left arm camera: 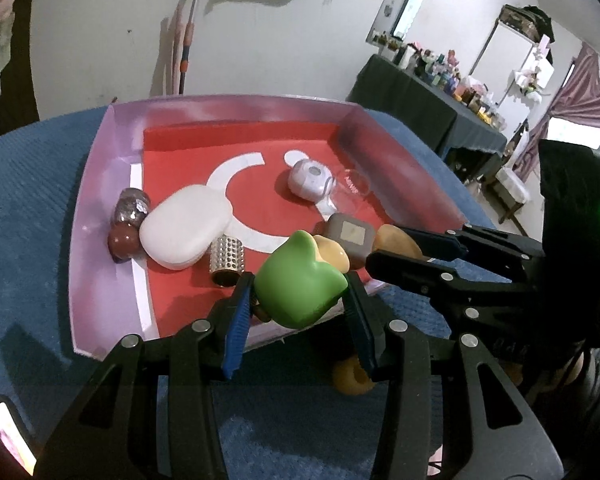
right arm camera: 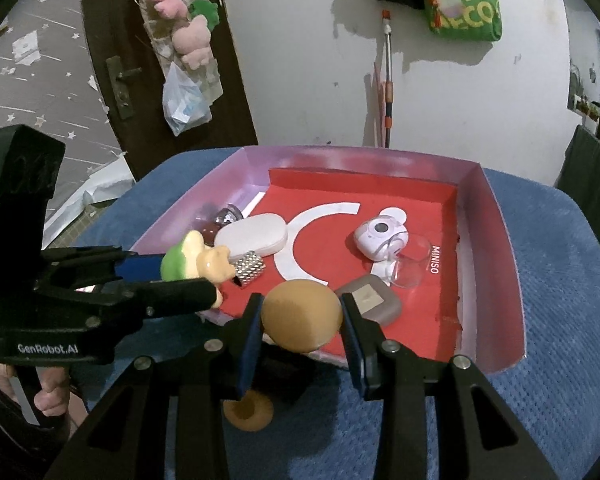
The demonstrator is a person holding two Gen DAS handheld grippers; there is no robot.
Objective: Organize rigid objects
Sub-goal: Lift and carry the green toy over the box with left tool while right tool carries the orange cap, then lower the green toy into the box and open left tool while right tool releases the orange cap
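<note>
Left fingers [left arm camera: 300, 300] clamp green figurine [left arm camera: 302, 280], seemingly tilted trayward; right fingers [right arm camera: 300, 320] clamp tan piece [right arm camera: 300, 316].

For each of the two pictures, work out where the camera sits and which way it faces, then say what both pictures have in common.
Left wrist view: rides the left gripper, looking down its fingers at the red tray; fingers clamp a green toy; right gripper enters from the right.
Right wrist view: rides the right gripper, facing the same tray; fingers clamp a tan round piece; left gripper and a hand show at the left.
Shared: tray, white case, blue cloth.
</note>
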